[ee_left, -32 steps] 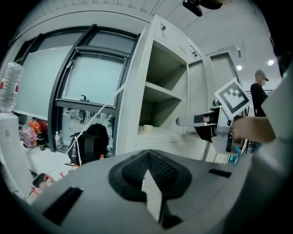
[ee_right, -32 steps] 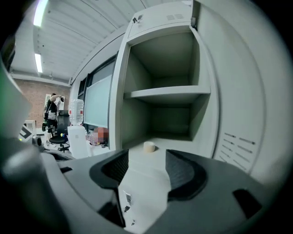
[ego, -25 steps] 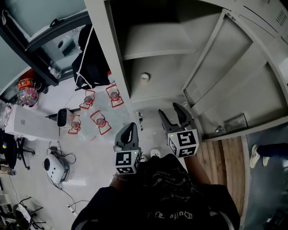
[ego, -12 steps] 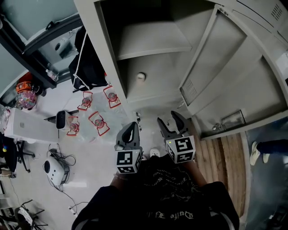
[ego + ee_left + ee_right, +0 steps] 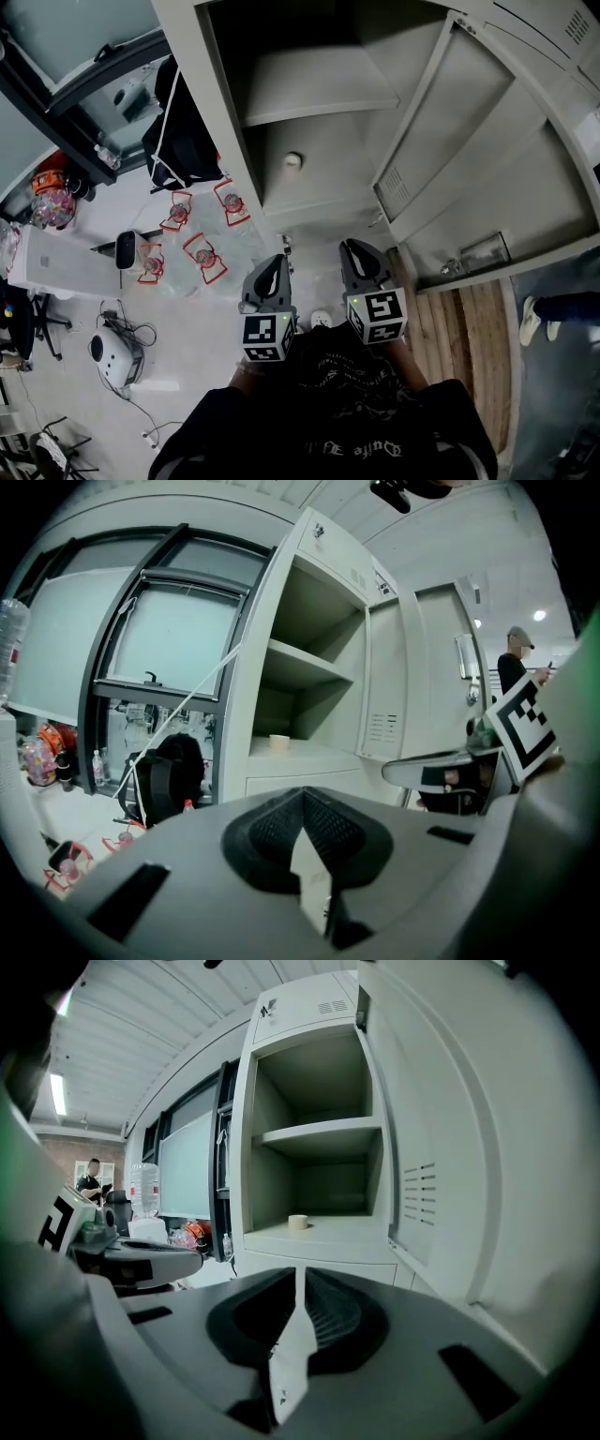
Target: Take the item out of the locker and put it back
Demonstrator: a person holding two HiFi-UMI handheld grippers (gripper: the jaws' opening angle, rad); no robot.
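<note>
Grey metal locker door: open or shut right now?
Open. The grey metal locker door is swung out rightward, exposing the inner shelf and a small pale round item below it.

To the left we see a black backpack (image 5: 183,131) in front of a dark window frame (image 5: 89,89), with a white cord running across it. Just below it, four red-edged frames (image 5: 208,255) lie close together on the pale floor (image 5: 197,323). Further left stands a long white box (image 5: 61,262), with a small black device (image 5: 127,247) beside its end. Below them sits a round white appliance (image 5: 112,352) among loose cables. A jar of colourful bits (image 5: 54,199) stands near the glass. At the right runs a strip of wooden flooring (image 5: 464,323), with someone's shoe (image 5: 532,325) beside it. In the left gripper view, a person (image 5: 514,667) stands far off.
</note>
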